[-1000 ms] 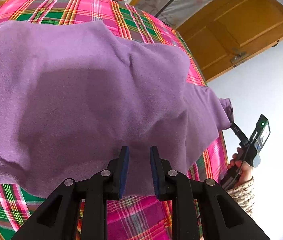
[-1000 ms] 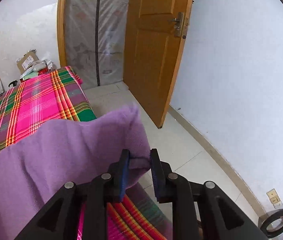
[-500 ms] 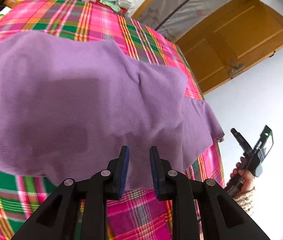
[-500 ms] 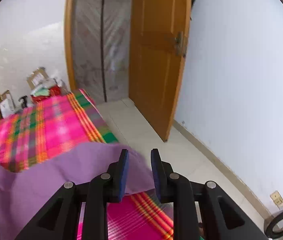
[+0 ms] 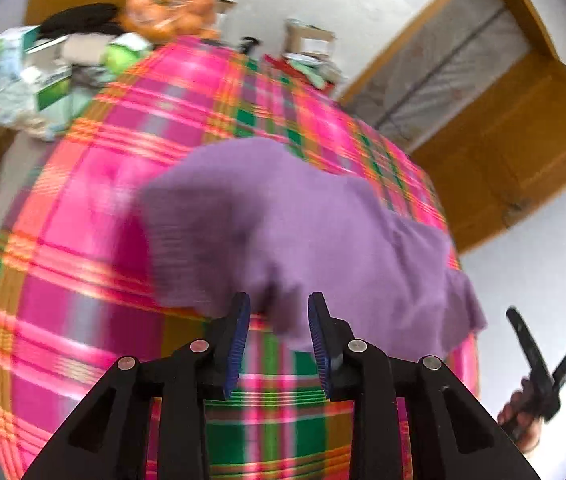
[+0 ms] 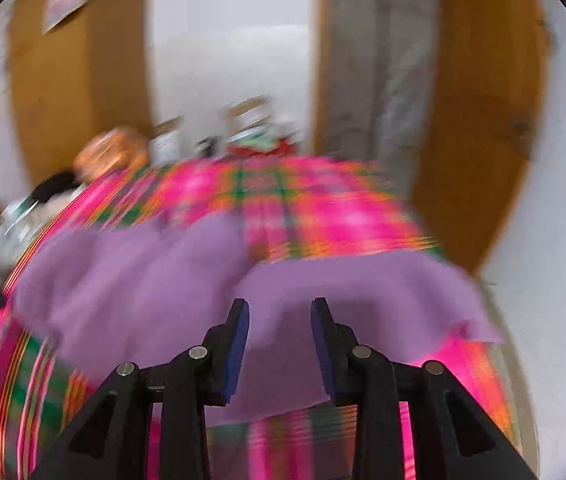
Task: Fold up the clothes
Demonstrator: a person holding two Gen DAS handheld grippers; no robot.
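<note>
While both views are smeared by blur, you can still read the garment (image 5: pixel 303 240): a purple, matte, fleece-like piece lying on the plaid cloth (image 5: pixel 83 240) that covers the bed. In your left wrist view it sits as a rumpled mound with a rounded hump at its far edge, a darker shaded hollow on its left side, and a thin flap trailing off toward the cloth's right edge. Its near hem hangs ragged just beyond your left gripper (image 5: pixel 279 312). In the right wrist view the garment (image 6: pixel 155 280) shows as two overlapping lobes, one spreading left and one layered over it to the right, with a corner drooping past the cloth's (image 6: pixel 283 200) right edge.

Left gripper: jaws opening, blue pads apart. Purple fabric shows in the gap, but the pads do not press on it, and you cannot tell whether it lies between them or just past the tips.

Right gripper (image 6: pixel 279 316): jaws opening too, pads apart, purple fabric visible between and behind them, no pinch to be seen. In the left wrist view the same right gripper (image 5: pixel 539 364) is off the bed's right side, clear of the garment, held by a hand (image 5: pixel 523 420), a green light on its body.

Clutter of boxes and a bag of orange fruit (image 5: pixel 171 8) sits at the bed's far end, well apart from the garment
</note>
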